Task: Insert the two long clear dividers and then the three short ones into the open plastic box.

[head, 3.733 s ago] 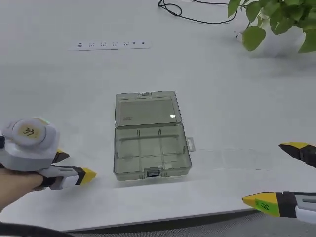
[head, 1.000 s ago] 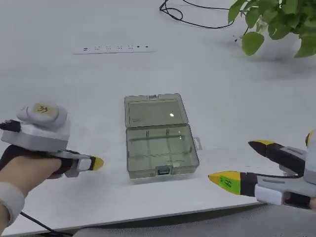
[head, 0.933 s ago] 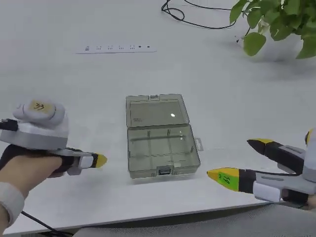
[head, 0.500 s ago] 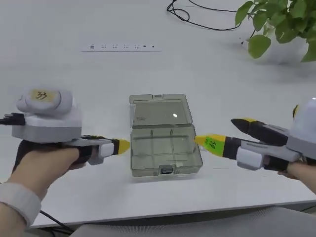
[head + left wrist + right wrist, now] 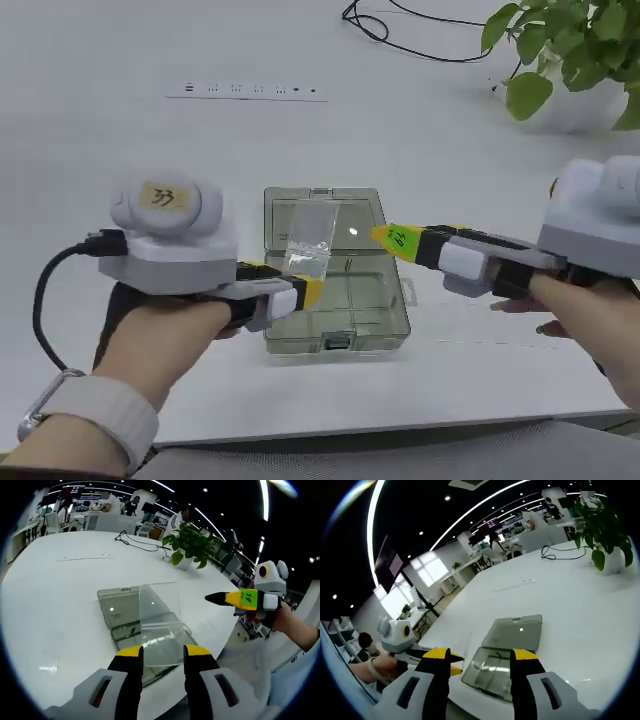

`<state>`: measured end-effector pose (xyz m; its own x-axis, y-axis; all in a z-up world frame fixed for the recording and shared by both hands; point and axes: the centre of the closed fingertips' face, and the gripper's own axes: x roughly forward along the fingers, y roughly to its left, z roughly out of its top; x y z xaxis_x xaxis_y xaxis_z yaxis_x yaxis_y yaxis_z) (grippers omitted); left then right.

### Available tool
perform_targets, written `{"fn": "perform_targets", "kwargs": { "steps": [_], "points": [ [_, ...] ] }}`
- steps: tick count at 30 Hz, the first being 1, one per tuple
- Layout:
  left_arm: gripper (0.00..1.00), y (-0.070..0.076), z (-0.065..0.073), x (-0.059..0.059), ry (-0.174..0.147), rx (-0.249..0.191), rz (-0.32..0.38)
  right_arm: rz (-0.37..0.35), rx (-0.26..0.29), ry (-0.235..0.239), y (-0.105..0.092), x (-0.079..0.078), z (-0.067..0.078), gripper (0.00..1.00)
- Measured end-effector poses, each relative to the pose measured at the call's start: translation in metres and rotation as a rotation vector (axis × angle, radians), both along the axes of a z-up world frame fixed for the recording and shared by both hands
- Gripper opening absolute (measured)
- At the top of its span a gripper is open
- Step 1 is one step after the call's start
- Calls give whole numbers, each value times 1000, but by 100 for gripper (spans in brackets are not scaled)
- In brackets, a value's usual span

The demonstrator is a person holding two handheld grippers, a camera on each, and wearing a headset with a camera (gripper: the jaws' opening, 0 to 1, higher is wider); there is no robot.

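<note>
Clear plastic divider (image 5: 308, 250) is being pinched at its lower end by the left hand-held gripper (image 5: 300, 289). The sheet is standing upright and hanging over the near-left part of the open plastic box (image 5: 300, 338), not yet touching its floor as far as I can tell. In the left gripper view the sheet is rising between the two yellow-tipped jaws, with the box lying just behind it. Cannot tell whether this one is a long or a short divider.

Right hand-held gripper (image 5: 400, 238) is hovering over the right side of the box, around the hinge line. It is pointing toward the divider's upper edge, near it but apart. Its jaws are standing spread with nothing between them, as the right gripper view is showing.

The box is sitting on the white counter (image 5: 150, 150) with its lid lying flat behind the base. Faint lines are showing inside the base, but whether they are slots or dividers already seated is too hard to tell.

Judgement: a divider insertion is in hand, with the piece lifted and being lined up over the base. How many dividers are already done is unclear. The next move is calling for lowering the sheet squarely so both ends are entering matching wall slots, keeping it upright. The free right hand-held gripper is looking placed to steady the top edge. Clear-on-clear is making alignment tricky.
</note>
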<state>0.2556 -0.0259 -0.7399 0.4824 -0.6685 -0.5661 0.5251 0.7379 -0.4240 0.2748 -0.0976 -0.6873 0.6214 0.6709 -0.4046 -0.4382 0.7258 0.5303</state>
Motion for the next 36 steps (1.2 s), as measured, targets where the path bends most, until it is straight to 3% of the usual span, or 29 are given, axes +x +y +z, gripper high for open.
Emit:
{"fn": "perform_targets", "kwargs": {
  "steps": [8, 21, 31, 33, 36],
  "points": [
    [30, -18, 4, -1, -16, -40, -6, 16, -20, 59, 11, 5, -11, 30],
    [30, -21, 2, -3, -20, -60, 14, 29, -13, 175, 30, -1, -21, 10],
    [30, -28, 4, -2, -21, -86, 26, 51, -64, 158, 37, -1, -22, 4],
    [30, -29, 4, -1, -5, -107, 32, 46, -73, 152, 35, 0, -21, 4],
    [30, -30, 3, -1, -7, -102, 27, 53, -89, 146, 34, 0, -21, 3]
  ]
}}
